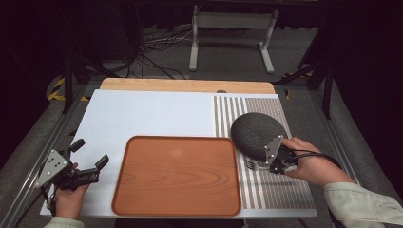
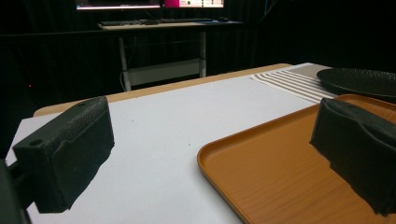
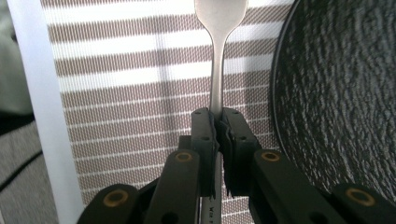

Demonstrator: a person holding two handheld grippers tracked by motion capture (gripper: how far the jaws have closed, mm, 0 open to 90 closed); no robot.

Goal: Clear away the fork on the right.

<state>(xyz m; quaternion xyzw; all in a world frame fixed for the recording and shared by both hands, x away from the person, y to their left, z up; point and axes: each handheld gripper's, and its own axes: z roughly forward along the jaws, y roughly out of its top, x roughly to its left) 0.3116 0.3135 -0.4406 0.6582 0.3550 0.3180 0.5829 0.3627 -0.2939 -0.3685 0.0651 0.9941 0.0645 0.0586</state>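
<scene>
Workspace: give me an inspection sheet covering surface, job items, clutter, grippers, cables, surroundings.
Surface: white board on a wooden table; striped placemat on its right part.
Job's things: metal utensil over the placemat, clamped by its handle; dark plate beside it; empty wooden tray in the centre.
Clutter: nothing seen.
Grippers: left gripper open, beside the tray's left edge; right gripper shut on the utensil.
Cables: one trails from the right gripper; more lie on the floor behind.
Surroundings: grey floor, white desk frame, dark curtains.
</scene>
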